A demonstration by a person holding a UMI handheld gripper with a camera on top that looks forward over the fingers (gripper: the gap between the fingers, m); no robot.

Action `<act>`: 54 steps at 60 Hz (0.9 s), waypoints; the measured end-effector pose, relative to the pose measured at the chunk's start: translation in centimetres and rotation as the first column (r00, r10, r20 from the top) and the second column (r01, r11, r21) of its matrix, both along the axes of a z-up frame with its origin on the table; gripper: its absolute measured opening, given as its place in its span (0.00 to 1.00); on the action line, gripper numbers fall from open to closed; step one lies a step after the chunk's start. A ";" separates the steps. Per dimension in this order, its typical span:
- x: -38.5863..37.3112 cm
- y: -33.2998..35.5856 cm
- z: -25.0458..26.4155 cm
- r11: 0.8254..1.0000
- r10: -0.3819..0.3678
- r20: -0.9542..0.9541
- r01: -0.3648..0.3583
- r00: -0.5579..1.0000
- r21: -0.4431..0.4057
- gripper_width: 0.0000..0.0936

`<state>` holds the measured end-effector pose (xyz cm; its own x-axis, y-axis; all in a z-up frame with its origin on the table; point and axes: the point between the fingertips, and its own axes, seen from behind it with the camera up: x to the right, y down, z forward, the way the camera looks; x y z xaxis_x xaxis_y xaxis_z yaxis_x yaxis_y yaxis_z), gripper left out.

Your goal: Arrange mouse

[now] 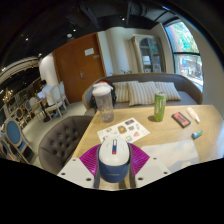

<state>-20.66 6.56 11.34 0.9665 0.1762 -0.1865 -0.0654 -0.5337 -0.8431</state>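
Observation:
A white and blue computer mouse [113, 160] with a small red stripe on top sits between my two fingers, whose magenta pads [90, 157] press on both of its sides. My gripper [113, 163] is shut on the mouse and holds it over the near edge of the light wooden table [175, 140]. The mouse's underside is hidden.
On the table beyond the fingers lie a white sheet with pictures [124, 128], a clear blender jar [103, 103], a green can [160, 107], a red and black item [181, 119] and a small white thing [197, 132]. A grey sofa [150, 90] stands behind; a tufted grey seat [62, 138] stands to the left.

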 end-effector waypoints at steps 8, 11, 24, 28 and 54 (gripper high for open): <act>11.5 4.5 9.9 0.973 -0.135 0.019 0.129 0.991 0.192 0.43; 15.6 5.2 10.3 0.965 -0.169 0.040 0.157 0.985 0.209 0.43; 22.2 3.7 -2.6 0.982 -0.189 0.161 0.189 0.969 0.017 0.43; 21.3 2.8 -6.4 0.985 -0.156 0.172 0.167 0.973 -0.050 0.43; 20.4 0.2 -12.4 0.967 -0.101 0.181 0.139 0.978 -0.211 0.88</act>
